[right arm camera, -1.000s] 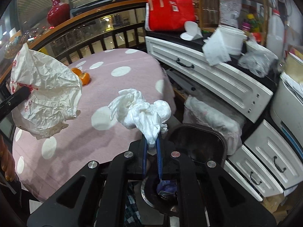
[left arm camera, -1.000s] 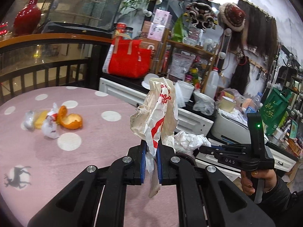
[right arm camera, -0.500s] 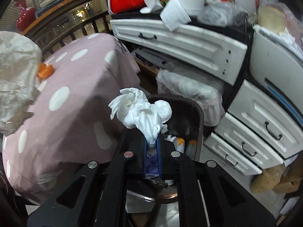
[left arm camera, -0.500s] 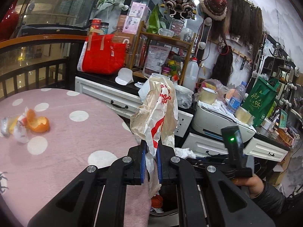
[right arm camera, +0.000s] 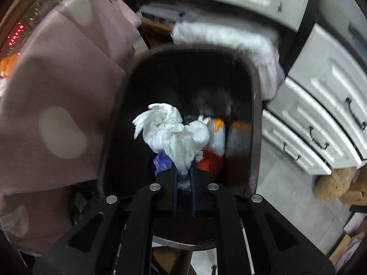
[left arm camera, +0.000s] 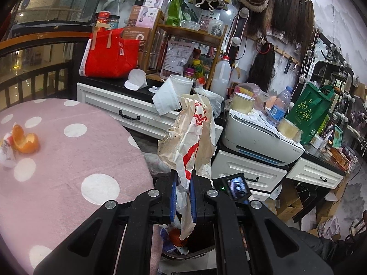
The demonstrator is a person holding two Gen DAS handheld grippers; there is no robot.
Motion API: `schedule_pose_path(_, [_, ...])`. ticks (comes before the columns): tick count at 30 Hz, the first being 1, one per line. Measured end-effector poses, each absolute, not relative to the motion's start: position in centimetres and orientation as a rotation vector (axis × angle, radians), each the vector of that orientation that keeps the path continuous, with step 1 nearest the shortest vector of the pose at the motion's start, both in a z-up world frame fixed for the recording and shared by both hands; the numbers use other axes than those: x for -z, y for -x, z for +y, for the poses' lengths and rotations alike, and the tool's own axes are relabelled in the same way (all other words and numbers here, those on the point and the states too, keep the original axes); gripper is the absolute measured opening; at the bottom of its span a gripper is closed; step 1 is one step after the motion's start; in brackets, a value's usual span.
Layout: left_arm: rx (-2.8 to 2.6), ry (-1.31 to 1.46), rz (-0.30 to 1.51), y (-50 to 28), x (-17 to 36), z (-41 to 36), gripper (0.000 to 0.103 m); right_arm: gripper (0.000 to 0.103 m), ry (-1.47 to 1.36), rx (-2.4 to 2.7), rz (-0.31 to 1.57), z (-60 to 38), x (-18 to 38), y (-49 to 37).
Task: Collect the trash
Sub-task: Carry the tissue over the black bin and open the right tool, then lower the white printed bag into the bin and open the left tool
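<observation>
Holding our right claw [right arm camera: 183, 178] steeply over the open trash bin [right arm camera: 254, 105], we had its jaws just starting to part, though the white tissue wad [right arm camera: 174, 135] sat between them and looked pinched at its tail. Our left claw [left arm camera: 182, 197] was clamped tight on the crumpled red-and-white wrapper [left arm camera: 190, 137], past the counter [left arm camera: 68, 160] edge, above the bin's near rim. We judged the tissue might cling to a pad and not fall, or drift onto the rim. An orange peel [left arm camera: 24, 138] and small wrappers remained by the counter's far left edge.
</observation>
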State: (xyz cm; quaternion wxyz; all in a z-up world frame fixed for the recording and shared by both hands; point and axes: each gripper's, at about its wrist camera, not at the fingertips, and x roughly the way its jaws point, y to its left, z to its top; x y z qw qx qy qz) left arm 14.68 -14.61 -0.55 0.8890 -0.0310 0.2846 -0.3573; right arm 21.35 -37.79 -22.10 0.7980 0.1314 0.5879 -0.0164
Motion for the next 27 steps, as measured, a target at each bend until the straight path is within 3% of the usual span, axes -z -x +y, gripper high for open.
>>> schedule_pose_path(2, [0.751, 0.06, 0.599, -14.7, 0.7, -14.9, 0.009, 0.036, -0.286, 0.046, 1.292, -37.9, 23.2, -21.3])
schedule_pose_path(3, [0.755, 0.058, 0.603, -14.7, 0.9, -15.1, 0.009, 0.054, -0.29, 0.053, 1.296, -37.9, 23.6, -21.1])
schedule_pose_path(4, [0.759, 0.056, 0.608, -14.7, 1.0, -15.3, 0.009, 0.066, -0.296, 0.063, 1.294, -38.1, 23.7, -20.9])
schedule_pose_path(12, [0.793, 0.036, 0.645, -14.5, 2.1, -17.0, 0.009, 0.067, -0.347, 0.077, 1.233, -39.2, 22.2, -19.7])
schedule_pose_path(27, [0.823, -0.107, 0.736, -13.9, 6.9, -21.9, 0.009, 0.069, -0.398, 0.274, 0.952, -45.1, 12.9, -16.0])
